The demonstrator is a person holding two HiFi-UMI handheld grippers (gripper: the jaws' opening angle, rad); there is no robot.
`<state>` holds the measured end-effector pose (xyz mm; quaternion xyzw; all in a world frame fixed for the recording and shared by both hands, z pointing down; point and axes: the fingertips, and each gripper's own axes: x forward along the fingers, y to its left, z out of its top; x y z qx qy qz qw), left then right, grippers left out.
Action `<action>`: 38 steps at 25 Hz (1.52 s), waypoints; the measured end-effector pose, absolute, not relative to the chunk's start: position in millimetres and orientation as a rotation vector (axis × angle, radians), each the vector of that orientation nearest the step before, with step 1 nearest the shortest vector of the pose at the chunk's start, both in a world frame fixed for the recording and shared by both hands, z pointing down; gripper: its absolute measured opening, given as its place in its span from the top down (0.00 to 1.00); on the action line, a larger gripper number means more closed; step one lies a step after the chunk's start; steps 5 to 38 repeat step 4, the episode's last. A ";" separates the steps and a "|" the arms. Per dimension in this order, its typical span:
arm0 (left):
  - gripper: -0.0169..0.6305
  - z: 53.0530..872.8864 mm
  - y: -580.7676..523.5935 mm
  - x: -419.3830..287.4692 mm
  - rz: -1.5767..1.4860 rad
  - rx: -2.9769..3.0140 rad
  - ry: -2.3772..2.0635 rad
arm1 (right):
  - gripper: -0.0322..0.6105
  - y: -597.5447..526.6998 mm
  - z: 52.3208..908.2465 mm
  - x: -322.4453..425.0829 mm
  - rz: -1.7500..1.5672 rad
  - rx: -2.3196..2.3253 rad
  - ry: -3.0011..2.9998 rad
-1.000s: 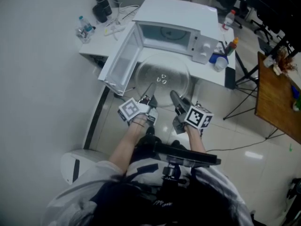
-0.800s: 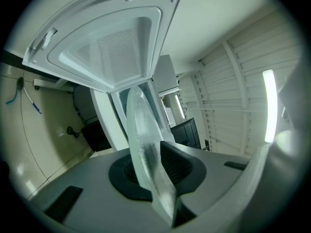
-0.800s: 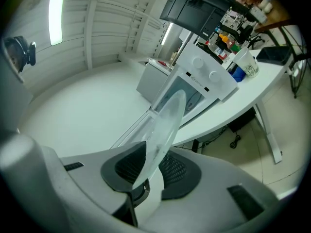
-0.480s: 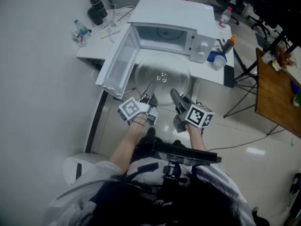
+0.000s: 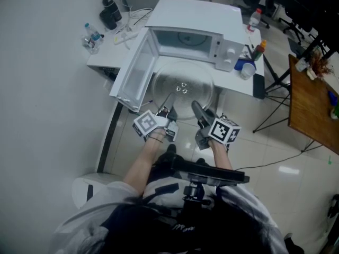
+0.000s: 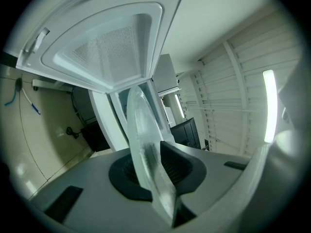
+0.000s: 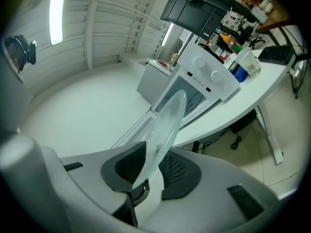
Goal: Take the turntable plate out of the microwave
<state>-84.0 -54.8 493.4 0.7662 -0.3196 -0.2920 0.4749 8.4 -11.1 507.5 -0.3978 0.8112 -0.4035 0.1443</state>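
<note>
Looking at your left gripper (image 5: 170,98): jaws narrow, clamped on the near-left rim of the turntable plate (image 5: 183,88).

>> Confirmed in your left gripper view. The glass edge sits between both dark pads (image 6: 181,163), plate seen edge-on, running away from the jaws.

Your right gripper (image 5: 196,108) has the near-right rim. Its jaws stand a bit wider than your left ones, and they are closed on the glass too.

>> Agreed. In your right gripper view the rim passes between the pads (image 7: 176,171) and both touch it.

Plate position: you hold it roughly level, just in front of the microwave (image 5: 197,16), outside the open cavity. Its far rim is close to the oven's front.

>> The door (image 5: 136,73) is swung open on the left, and your plate sits just right of it. I cannot tell whether they touch.

Plate overlaps the near edge of the white table (image 5: 108,51) from your head view. Your two grippers are side by side on the near rim, apart from each other.

>> Other things: a cup (image 5: 247,70) is on the table right of the microwave, and a bottle (image 5: 92,34) is at the far left. Both are well apart from your plate.
</note>
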 end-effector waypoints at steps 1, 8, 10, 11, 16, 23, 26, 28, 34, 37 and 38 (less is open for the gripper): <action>0.91 499.2 -53.8 -86.8 -0.681 1.859 -0.812 | 0.81 -11.0 507.7 8.0 -1.160 -1.147 2.341; 0.91 516.3 -52.6 -94.6 -0.605 1.824 -0.888 | 0.81 -11.1 510.1 8.1 -1.149 -1.154 2.351; 0.91 516.3 -52.6 -94.6 -0.605 1.824 -0.888 | 0.81 -11.1 510.1 8.1 -1.149 -1.154 2.351; 0.91 516.3 -52.6 -94.6 -0.605 1.824 -0.888 | 0.81 -11.1 510.1 8.1 -1.149 -1.154 2.351; 0.91 516.3 -52.6 -94.6 -0.605 1.824 -0.888 | 0.81 -11.1 510.1 8.1 -1.149 -1.154 2.351; 0.91 516.3 -52.6 -94.6 -0.605 1.824 -0.888 | 0.81 -11.1 510.1 8.1 -1.149 -1.154 2.351; 0.91 516.3 -52.6 -94.6 -0.605 1.824 -0.888 | 0.81 -11.1 510.1 8.1 -1.149 -1.154 2.351; 0.91 516.3 -52.6 -94.6 -0.605 1.824 -0.888 | 0.81 -11.1 510.1 8.1 -1.149 -1.154 2.351; 0.91 516.3 -52.6 -94.6 -0.605 1.824 -0.888 | 0.81 -11.1 510.1 8.1 -1.149 -1.154 2.351; 0.91 516.3 -52.6 -94.6 -0.605 1.824 -0.888 | 0.81 -11.1 510.1 8.1 -1.149 -1.154 2.351; 0.91 516.3 -52.6 -94.6 -0.605 1.824 -0.888 | 0.81 -11.1 510.1 8.1 -1.149 -1.154 2.351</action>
